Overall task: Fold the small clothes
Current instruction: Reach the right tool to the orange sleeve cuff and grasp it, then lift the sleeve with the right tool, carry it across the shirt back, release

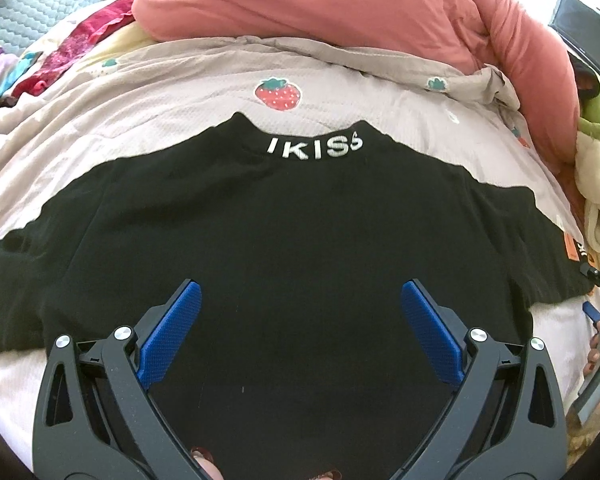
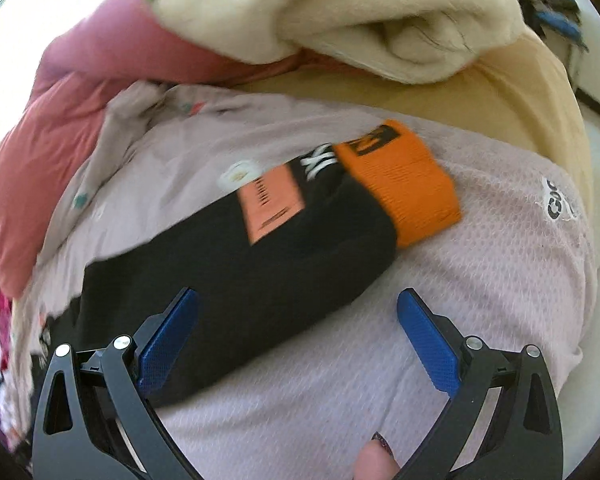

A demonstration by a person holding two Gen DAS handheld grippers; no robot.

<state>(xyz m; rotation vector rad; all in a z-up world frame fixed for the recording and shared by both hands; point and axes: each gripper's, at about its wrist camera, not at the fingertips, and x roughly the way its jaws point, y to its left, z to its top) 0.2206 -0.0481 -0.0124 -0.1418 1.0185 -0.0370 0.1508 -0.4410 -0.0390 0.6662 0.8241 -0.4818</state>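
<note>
My black knit top with white letters (image 1: 284,216) lies spread flat, ready to fold; my left gripper (image 1: 300,336) hangs wide apart over it; my right gripper (image 2: 298,338), wide apart too, straddles its orange-cuffed sleeve (image 2: 260,264).

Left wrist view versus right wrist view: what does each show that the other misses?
Only the left wrist view shows the collar lettering and the strawberry print. Only the right wrist view shows the orange cuff and the cream fleece. Both show the black top, the pink bedspread, and an open gripper: left gripper, right gripper.
</note>
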